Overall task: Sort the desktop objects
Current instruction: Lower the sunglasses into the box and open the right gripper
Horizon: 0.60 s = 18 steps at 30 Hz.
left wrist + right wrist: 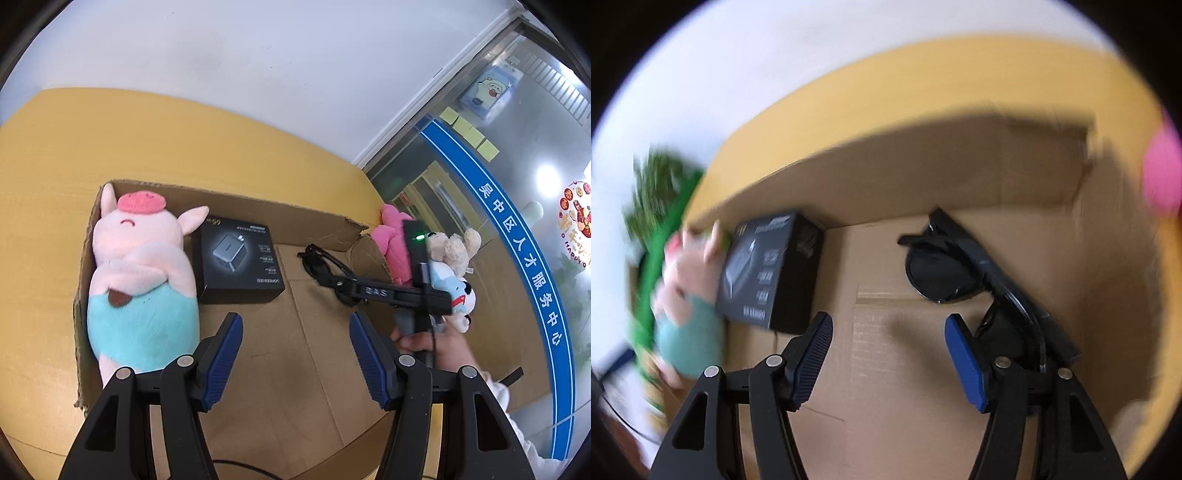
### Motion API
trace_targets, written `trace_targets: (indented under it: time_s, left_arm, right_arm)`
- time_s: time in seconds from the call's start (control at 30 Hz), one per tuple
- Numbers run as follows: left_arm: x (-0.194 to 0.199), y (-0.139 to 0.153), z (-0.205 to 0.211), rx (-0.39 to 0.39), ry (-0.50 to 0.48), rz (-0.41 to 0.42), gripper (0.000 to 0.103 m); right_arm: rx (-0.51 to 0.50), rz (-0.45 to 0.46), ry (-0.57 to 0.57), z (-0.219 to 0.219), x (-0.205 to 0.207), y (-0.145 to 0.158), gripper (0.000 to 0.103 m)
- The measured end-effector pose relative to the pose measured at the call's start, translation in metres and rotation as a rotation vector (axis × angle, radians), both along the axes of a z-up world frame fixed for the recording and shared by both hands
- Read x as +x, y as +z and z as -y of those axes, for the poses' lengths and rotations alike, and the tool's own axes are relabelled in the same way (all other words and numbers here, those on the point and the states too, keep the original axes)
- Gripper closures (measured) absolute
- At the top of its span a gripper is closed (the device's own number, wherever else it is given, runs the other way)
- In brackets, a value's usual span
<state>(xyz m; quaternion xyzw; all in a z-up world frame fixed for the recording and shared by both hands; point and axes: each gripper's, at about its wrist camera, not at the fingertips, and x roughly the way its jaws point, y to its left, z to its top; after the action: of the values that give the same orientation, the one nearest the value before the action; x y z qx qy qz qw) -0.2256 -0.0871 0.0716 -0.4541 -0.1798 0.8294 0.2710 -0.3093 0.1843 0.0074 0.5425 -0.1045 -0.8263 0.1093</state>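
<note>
Box [314, 218]: pig [140, 280], charger pkg [238, 260], sunglasses [942, 273]; tools clear.

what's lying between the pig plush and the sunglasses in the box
A black charger box lies between the pig plush and the sunglasses, beside the pig on the cardboard box floor. The left wrist view shows it best.

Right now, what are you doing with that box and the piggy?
A person is sorting things into a cardboard box with a tool in each hand. A pig plush, a black charger box and sunglasses already lie inside. Both the left tool and right tool hang open over the box floor, holding nothing. More plush toys wait outside.
</note>
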Motion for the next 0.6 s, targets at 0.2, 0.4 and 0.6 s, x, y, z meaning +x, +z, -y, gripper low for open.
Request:
trace_targets:
  time_s: [0.2, 0.4, 0.6]
  left_arm:
    - [0.005, -0.009, 0.001, -0.008, 0.005, 0.019, 0.044]
    - [0.012, -0.014, -0.003, -0.034, -0.012, 0.025, 0.044]
    - [0.011, -0.017, -0.003, -0.019, -0.015, 0.033, 0.044]
  right_arm:
    - [0.389, -0.128, 0.236, 0.037, -0.007, 0.035, 0.04]
    - [0.483, 0.019, 0.326, 0.004, -0.038, 0.007, 0.047]
    - [0.356, 0.113, 0.224, -0.025, -0.045, -0.009, 0.083]
